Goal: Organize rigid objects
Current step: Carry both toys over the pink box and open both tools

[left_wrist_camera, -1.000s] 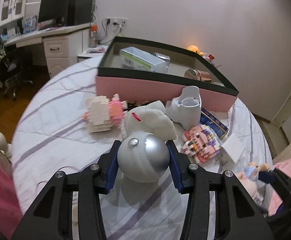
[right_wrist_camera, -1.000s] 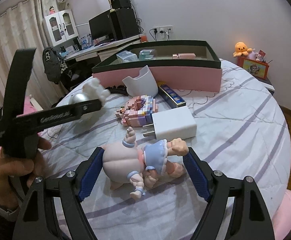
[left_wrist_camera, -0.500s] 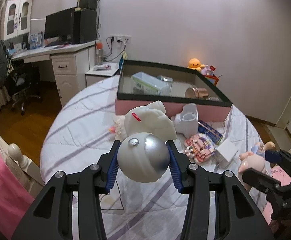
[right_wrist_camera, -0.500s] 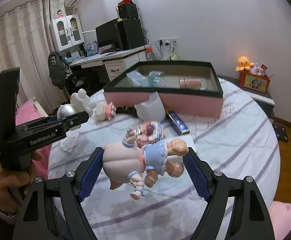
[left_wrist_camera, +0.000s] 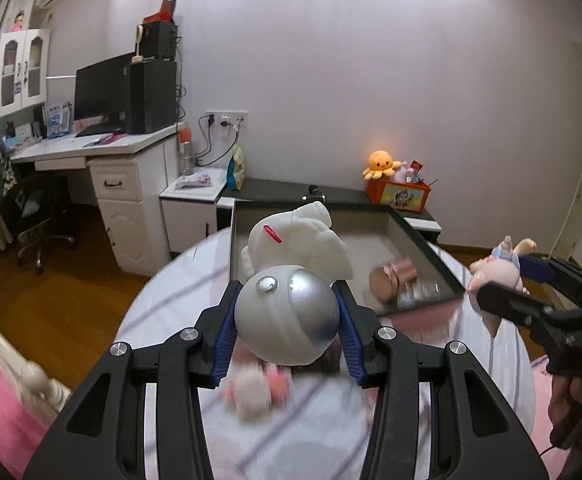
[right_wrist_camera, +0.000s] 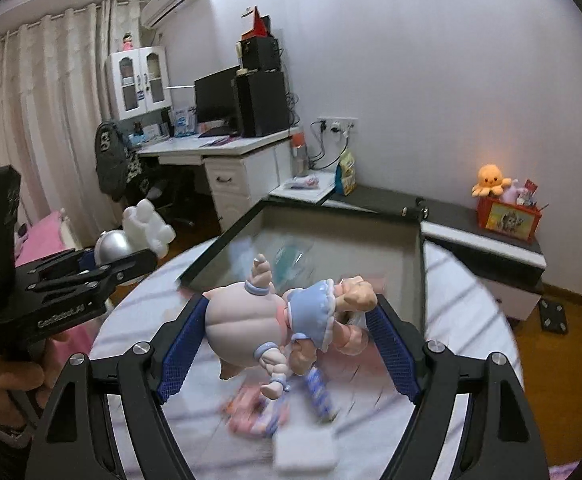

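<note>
Bed toys (left_wrist_camera: 257,392): smeared by motion blur, shapes not readable.
Charger (right_wrist_camera: 305,454): blurred white block.
Box (left_wrist_camera: 419,236) contents: partly hidden behind astronaut (left_wrist_camera: 291,276); teal item (right_wrist_camera: 291,256) blurred.
Hand (right_wrist_camera: 9,372): cut by left edge.

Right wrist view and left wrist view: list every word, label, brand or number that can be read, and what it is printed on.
"GenRobot.AI": white lettering on the side of the left gripper, as the right wrist view shows it.
Small white print lower on that gripper's handle: too small to read.
Picture panel on the orange box under the octopus plush: no legible words.
Snack bag by the wall sockets: print too blurred to read.
Left wrist view: nothing legible.
</note>
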Demonstrator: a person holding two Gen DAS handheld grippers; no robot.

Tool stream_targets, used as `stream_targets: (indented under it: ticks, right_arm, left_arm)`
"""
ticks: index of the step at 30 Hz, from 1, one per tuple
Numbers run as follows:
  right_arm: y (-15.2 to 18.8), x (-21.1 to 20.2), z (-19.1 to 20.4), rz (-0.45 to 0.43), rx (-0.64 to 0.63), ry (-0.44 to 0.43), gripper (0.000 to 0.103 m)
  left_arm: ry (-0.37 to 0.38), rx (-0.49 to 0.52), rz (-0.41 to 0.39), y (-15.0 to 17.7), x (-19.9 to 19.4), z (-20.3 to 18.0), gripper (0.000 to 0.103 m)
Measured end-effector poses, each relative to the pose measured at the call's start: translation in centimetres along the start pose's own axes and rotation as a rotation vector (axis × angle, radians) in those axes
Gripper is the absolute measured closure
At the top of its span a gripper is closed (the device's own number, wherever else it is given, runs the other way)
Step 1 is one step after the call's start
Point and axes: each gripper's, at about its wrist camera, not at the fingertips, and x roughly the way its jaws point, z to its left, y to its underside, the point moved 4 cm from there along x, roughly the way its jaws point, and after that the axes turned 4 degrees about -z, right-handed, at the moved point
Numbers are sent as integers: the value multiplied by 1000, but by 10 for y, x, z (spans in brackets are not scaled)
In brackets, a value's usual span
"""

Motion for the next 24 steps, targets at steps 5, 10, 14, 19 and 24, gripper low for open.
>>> stream_targets:
  ticks: [5,10,14,19,24]
  right_arm:
    - [-31,36,-29,16,55,1,22]
    - [-42,79,-56,65,132,1,22]
    - [-39,114,-71,119,171,8,22]
    - [-29,152,-88,181,211,21,22]
    - [-25,174,-96,229,234,30,22]
  left_arm:
    - [22,16,21,-32,42,-2,57]
    - [28,12,73,-50,93,-6,57]
    - [20,6,128,-51,131,-5,57]
    - [22,11,209,-45,175,-6,57]
    - [-15,33,285,-35,202,-5,57]
